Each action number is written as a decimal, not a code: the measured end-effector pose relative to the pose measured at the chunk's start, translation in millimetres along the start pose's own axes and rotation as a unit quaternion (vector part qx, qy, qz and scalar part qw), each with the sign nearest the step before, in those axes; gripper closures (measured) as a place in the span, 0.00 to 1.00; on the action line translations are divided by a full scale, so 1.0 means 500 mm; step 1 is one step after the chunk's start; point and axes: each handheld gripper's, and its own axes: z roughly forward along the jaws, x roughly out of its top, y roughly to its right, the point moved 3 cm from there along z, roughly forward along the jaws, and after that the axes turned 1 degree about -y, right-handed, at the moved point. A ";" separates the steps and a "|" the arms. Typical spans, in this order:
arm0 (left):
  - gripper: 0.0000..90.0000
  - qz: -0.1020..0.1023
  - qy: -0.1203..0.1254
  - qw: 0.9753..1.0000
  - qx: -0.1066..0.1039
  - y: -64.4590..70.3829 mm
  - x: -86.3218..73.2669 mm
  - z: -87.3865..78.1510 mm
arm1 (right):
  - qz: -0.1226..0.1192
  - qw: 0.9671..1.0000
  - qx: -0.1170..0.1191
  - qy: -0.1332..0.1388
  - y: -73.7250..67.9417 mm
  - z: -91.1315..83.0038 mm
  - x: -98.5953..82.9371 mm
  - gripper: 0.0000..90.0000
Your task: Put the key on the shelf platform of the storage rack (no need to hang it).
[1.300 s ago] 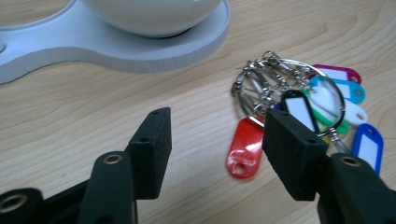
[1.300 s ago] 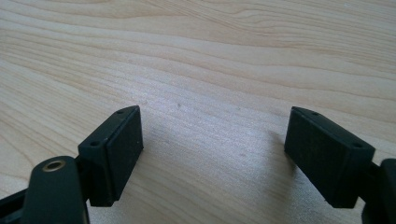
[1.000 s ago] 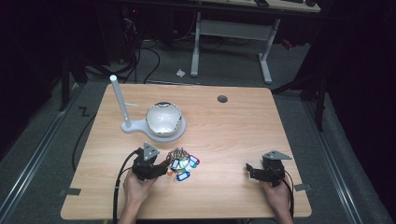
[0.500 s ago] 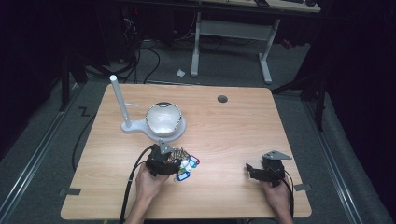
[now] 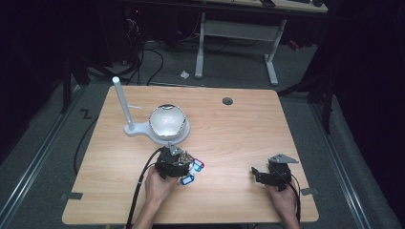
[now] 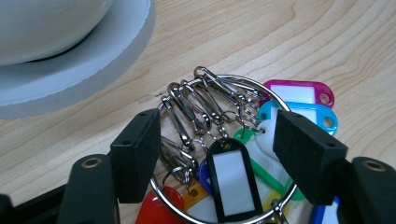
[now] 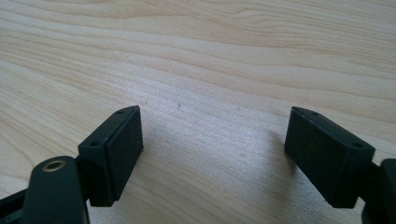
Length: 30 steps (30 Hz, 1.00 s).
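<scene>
Key ring (image 6: pixel 224 154) loaded with metal clips and coloured tags lies on the wooden table (image 5: pixel 229 133), just in front of a white lamp base (image 6: pixel 79 60). The left gripper (image 6: pixel 217 144) straddles the bunch, jaws apart and clamped on nothing. Well to the right, the right gripper (image 7: pixel 212 154) rests near the table's front edge, jaws wide over bare wood.

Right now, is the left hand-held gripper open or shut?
Open: the left hand-held gripper has its jaws spread either side of the key ring.
</scene>
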 end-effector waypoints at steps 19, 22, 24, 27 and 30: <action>0.61 0.001 0.022 1.000 0.000 -0.001 0.005 0.020 | 0.000 1.000 0.000 0.000 0.000 0.000 0.000 0.22; 0.66 -0.001 0.018 1.000 0.003 0.001 0.005 0.021 | 0.000 1.000 0.000 0.000 0.000 0.000 0.000 0.22; 0.67 0.010 0.011 1.000 0.004 0.003 0.007 0.026 | 0.000 1.000 0.000 0.000 0.000 0.000 0.000 0.22; 0.70 0.007 0.004 1.000 0.004 0.007 0.009 0.031 | 0.000 1.000 0.000 0.000 0.000 0.000 0.000 0.22; 0.72 0.009 0.002 1.000 0.004 0.008 0.010 0.032 | 0.000 1.000 0.000 0.000 0.000 0.000 0.000 0.22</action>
